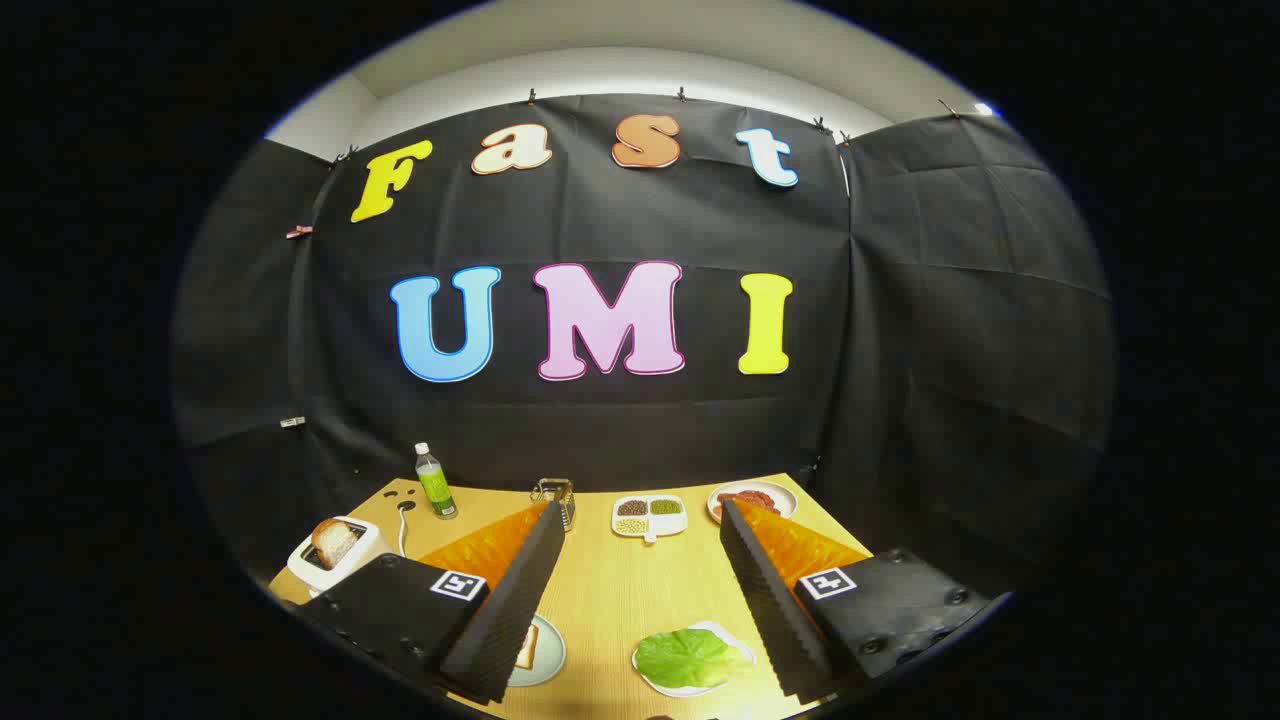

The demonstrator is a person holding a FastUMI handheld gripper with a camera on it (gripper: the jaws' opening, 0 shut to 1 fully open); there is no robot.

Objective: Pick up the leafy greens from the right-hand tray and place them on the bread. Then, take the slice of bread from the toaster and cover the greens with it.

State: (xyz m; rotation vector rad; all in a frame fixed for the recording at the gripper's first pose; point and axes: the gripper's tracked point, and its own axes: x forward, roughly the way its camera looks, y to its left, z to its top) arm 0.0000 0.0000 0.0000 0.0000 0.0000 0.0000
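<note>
The claw (pixel 640 590) is spread wide and holds nothing. The lettuce leaf (pixel 688 656) lies on its white tray (pixel 670 688), low between the fingers, nearer the right one. I judge it light, soft and easily torn; pinch a thick edge gently. Bread waits in the toaster (pixel 335 553), beyond the left finger. The green bottle (pixel 435 483) label is too small to read.

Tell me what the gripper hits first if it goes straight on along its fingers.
Likely the divided snack dish, straight ahead beyond the open gripper; nearer, bare table. Depth is uncertain, and it may pass above the dish to the black cloth wall.
</note>
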